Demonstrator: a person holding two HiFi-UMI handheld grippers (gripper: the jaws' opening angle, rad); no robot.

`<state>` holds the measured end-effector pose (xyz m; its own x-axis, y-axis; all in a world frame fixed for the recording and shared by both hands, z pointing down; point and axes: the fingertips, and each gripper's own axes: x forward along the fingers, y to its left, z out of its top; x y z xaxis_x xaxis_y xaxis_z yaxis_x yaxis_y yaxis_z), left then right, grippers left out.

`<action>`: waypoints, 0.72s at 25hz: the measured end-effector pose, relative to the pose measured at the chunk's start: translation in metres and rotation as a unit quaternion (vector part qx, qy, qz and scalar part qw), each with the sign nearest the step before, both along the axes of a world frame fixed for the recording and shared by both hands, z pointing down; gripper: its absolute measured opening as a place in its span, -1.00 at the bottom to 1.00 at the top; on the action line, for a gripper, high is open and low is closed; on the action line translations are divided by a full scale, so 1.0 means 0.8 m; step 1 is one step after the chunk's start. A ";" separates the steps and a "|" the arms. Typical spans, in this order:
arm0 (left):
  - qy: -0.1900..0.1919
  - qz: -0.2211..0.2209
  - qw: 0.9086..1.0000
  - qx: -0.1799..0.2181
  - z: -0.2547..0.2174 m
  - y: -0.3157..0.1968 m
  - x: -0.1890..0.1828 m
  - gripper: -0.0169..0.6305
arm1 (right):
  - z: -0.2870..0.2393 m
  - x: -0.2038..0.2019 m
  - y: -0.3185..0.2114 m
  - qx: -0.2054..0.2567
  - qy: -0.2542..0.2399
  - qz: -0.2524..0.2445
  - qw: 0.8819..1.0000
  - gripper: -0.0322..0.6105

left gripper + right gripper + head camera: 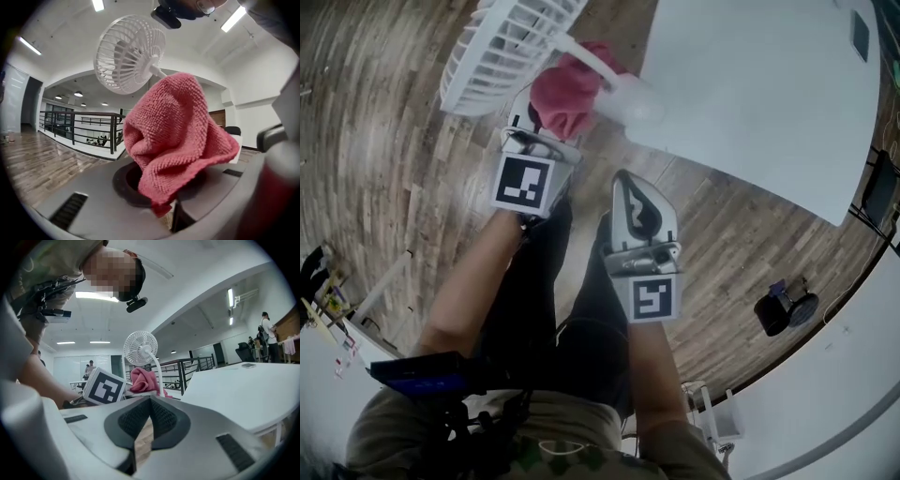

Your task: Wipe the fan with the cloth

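Floor (pixel 384 141): pale wood planks lay under everything at the left of the head view.
Fan (pixel 502 47): a white fan with a round slatted cage stood up and left of my tongs. Its thin white stalk ran down to a round base at the near corner of the table. In my left gripper view the cage hung above and behind the cloth.
Left gripper (pixel 542 141): I held it out toward the fan's stalk, jaws clamped on the lower edge of the cloth.
Left marker cube (pixel 523 183): its top face carried a black-and-white square pattern, a code rather than words.
Cloth (pixel 565 94): the pink-red terry cloth rose bunched out of my left jaws, right by the stalk. I could not tell whether it touched.
Right gripper (pixel 149 404): its jaws were pressed together on nothing, with only floor showing through the slit. I held it nearer to me than the left one, to its right, and apart from the fan.
Right marker cube (pixel 649 298): it bore another black-and-white square pattern.
Table (pixel 769 84): it was broad and white, right of the fan, with a small dark flat thing (pixel 860 36) near its far edge.
Chair (pixel 783 309): a dark seat stood on the floor at the right.
Person (pixel 268 331): in my right gripper view someone stood far off at the right.
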<state>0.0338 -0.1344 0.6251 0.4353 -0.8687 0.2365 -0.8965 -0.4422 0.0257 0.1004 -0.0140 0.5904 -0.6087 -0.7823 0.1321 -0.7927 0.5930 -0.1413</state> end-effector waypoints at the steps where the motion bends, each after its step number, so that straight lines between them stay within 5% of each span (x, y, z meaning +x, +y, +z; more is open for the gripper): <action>1: -0.008 0.006 1.000 0.005 -0.001 0.001 -0.001 -0.68 | -0.004 0.002 -0.004 0.004 -0.002 0.013 1.000 -0.91; 9: -0.046 0.015 0.999 0.020 -0.006 0.012 -0.002 -0.68 | -0.053 0.040 -0.049 0.049 0.009 0.094 0.994 -0.91; 18: 0.027 -0.010 0.998 0.057 -0.038 0.026 0.003 -0.69 | -0.041 0.015 -0.059 0.045 -0.012 0.102 0.994 -0.91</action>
